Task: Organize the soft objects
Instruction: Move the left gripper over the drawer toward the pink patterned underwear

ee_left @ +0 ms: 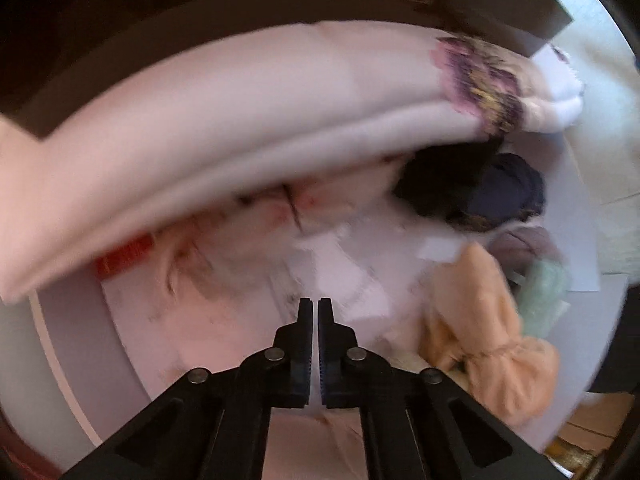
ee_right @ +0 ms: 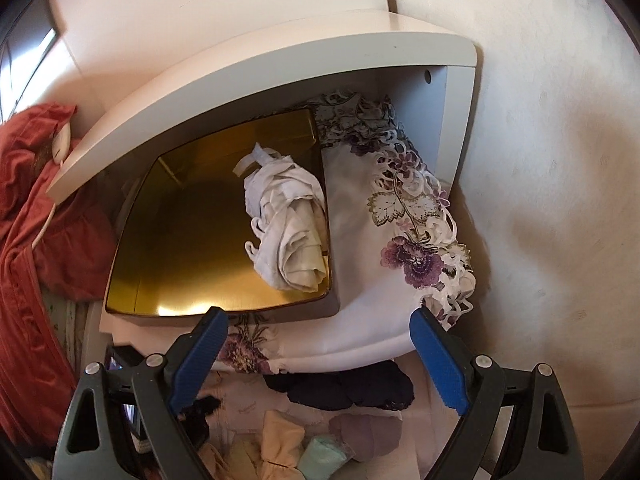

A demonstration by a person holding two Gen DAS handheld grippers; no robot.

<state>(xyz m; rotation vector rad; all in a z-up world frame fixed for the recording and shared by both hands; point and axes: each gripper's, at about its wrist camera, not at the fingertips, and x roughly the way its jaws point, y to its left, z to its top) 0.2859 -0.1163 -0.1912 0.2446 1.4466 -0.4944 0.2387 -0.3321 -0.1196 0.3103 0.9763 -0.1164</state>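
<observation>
My right gripper (ee_right: 318, 320) is open and empty, just in front of a gold box (ee_right: 192, 248) in a white cabinet shelf (ee_right: 248, 60). A rolled white and cream cloth (ee_right: 288, 224) lies in the box. A folded white linen with purple flower embroidery (ee_right: 412, 240) lies under and beside the box. My left gripper (ee_left: 315, 308) is shut and empty, above a lower shelf. The same folded linen (ee_left: 240, 128) shows overhead there, blurred. Below lie a peach garment (ee_left: 480, 320), a dark navy garment (ee_left: 504, 188) and a mint cloth (ee_left: 544, 284).
A red fabric (ee_right: 36, 240) hangs at the left of the cabinet. A white wall (ee_right: 552, 160) stands at the right. Below the linen sit dark lace underwear (ee_right: 344, 392), a mauve cloth (ee_right: 368, 432) and pale garments (ee_right: 280, 440). A red item (ee_left: 124, 256) lies at the lower shelf's left.
</observation>
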